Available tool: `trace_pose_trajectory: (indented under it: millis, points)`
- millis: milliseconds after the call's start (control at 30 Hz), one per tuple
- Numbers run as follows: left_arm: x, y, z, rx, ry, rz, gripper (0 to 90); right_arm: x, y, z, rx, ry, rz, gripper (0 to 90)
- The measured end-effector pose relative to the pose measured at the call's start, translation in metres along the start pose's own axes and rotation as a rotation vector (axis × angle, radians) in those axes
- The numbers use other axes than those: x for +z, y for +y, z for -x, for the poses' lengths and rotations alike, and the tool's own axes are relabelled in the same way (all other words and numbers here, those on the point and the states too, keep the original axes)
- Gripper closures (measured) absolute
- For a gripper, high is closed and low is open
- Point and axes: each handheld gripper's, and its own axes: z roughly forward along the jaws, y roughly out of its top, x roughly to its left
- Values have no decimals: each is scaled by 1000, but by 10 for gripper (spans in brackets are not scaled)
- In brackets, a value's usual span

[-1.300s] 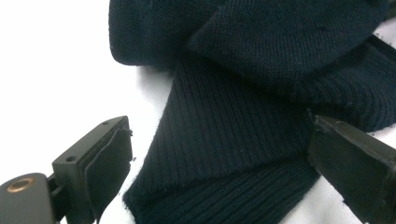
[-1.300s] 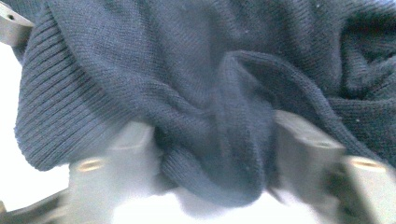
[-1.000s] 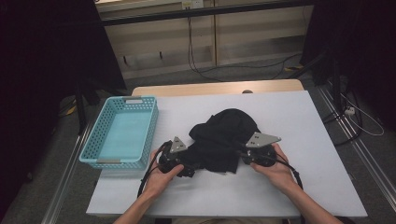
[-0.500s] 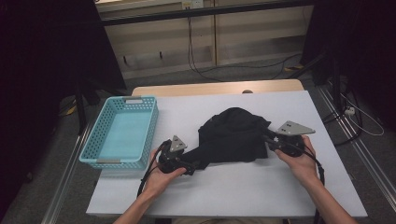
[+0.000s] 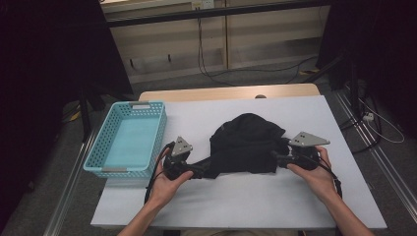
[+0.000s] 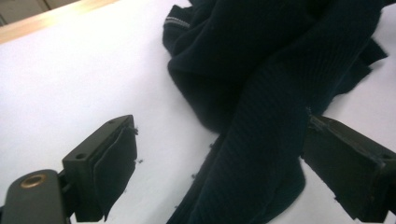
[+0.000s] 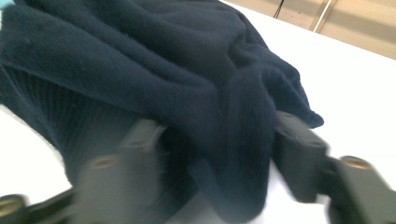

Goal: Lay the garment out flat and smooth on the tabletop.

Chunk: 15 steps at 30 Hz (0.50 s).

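Dark cloth (image 5: 246,145) lies bunched mid-table (image 5: 236,206), right of the basket (image 5: 129,140), with a thin strip pulled out toward the near left.

Left gripper (image 5: 194,173) is at that strip's end, held in the left hand (image 5: 164,184). In the left gripper view its jaws stand wide; the ribbed strip (image 6: 252,158) runs between them, lying against the right jaw, with a clear gap to the left jaw. The jaws have just been closing a little, and the pads are not pinching the cloth.

Right gripper (image 5: 275,158) is at the cloth's right edge, in the right hand (image 5: 314,172). The right gripper view is blurred: a fold of cloth (image 7: 233,154) hangs between the jaws, which stand part open. These jaws have just been opening. The cloth looks loose between them, though the blur hides whether either pad touches it.

The basket is near the table's left edge, well apart from both grippers.
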Motion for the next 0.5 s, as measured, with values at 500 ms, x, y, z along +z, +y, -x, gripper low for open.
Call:
trace_pose_trajectory:
  millis: [500]
  points:
    - [24,45,-4,3,-48,-36,144,-9,27,6,7,-21,85,254]
